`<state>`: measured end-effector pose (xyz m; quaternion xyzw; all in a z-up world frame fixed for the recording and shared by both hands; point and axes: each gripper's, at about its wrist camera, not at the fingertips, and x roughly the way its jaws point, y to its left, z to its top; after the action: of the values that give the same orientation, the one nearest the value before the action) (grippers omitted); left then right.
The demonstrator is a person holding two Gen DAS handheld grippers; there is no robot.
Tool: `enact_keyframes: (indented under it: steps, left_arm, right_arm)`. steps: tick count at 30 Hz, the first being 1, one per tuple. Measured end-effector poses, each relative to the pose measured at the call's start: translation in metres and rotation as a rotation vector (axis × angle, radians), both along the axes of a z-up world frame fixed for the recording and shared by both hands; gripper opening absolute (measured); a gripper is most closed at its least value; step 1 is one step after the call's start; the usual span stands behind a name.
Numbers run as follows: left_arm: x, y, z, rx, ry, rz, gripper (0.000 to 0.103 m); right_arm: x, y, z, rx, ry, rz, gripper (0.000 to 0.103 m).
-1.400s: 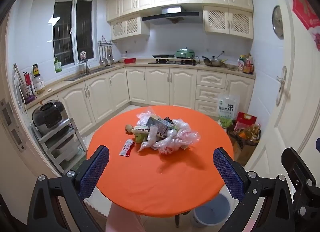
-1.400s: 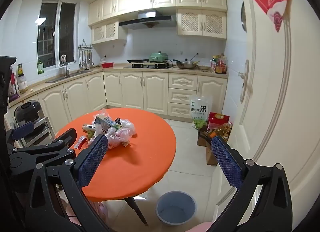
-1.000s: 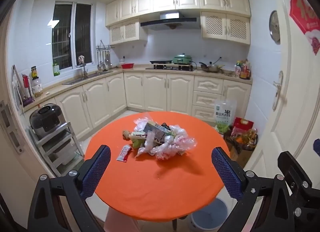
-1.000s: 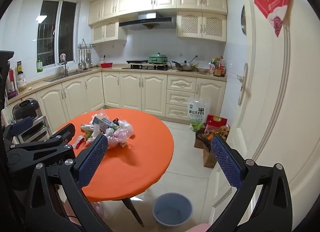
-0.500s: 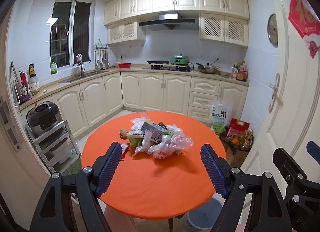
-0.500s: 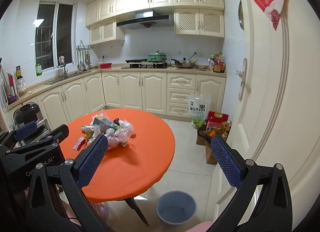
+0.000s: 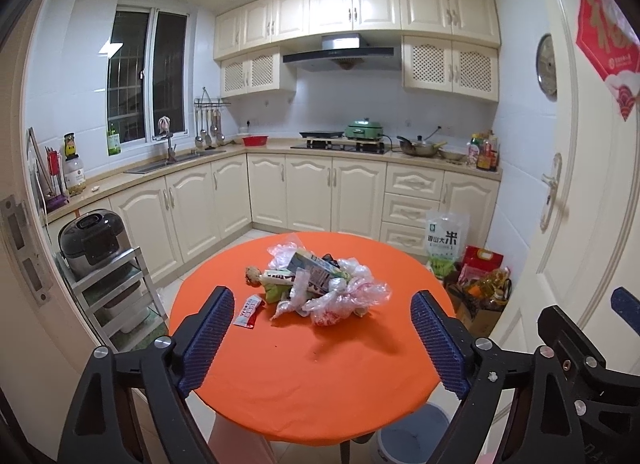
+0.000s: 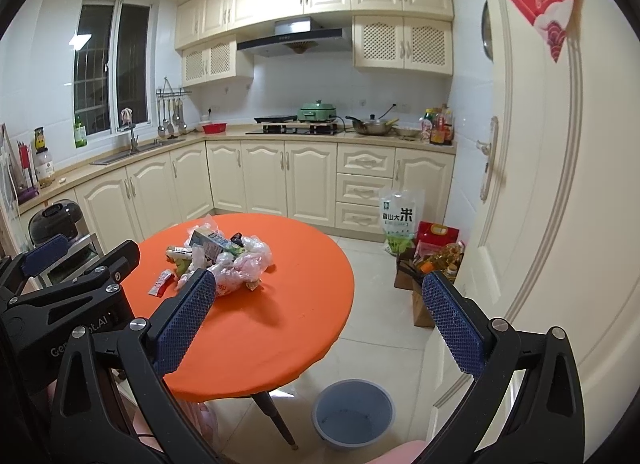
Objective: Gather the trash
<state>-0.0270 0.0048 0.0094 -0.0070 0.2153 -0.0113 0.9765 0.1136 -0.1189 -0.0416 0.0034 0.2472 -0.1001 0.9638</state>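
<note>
A pile of trash [image 7: 320, 284] lies on the round orange table [image 7: 320, 384]: crumpled clear plastic bags, a carton and wrappers. A red sachet [image 7: 248, 310] lies apart at the pile's left. My left gripper [image 7: 320, 296] hovers over the table's near edge, short of the pile; its jaws are opening wide with nothing between them. From the right wrist, the pile [image 8: 224, 256] sits left of centre. My right gripper [image 8: 318, 278] is open and empty, off the table's [image 8: 272, 324] right side. A blue-grey bin [image 8: 354, 412] stands on the floor below it.
A metal rack [image 7: 112, 292] with a rice cooker stands left of the table. A rice bag [image 8: 400, 220] and boxes of groceries [image 8: 436, 252] sit on the floor by the white door [image 8: 540, 184]. Cream cabinets line the far walls.
The left gripper's jaws narrowed half a second ago and have spread wide again. The left view has shifted slightly. The right gripper has stayed still and open.
</note>
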Motion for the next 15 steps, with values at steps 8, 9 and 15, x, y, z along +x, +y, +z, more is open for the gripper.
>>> enact_keyframes:
  steps: [8, 9, 15]
  left_arm:
    - [-0.0037, 0.0021, -0.0026, 0.001, -0.006, 0.005, 0.091]
    - [-0.0036, 0.0024, -0.0026, 0.000, -0.004, 0.004, 0.091]
    - [-0.0036, 0.0034, -0.0025, 0.000, -0.007, 0.002, 0.091]
  right_arm:
    - [-0.0011, 0.0010, -0.0001, 0.009, 0.003, 0.002, 0.103]
    - [-0.0015, 0.0015, -0.0001, 0.009, 0.004, 0.002, 0.103]
    - [-0.0018, 0.0013, 0.0000, 0.009, 0.004, 0.002, 0.103]
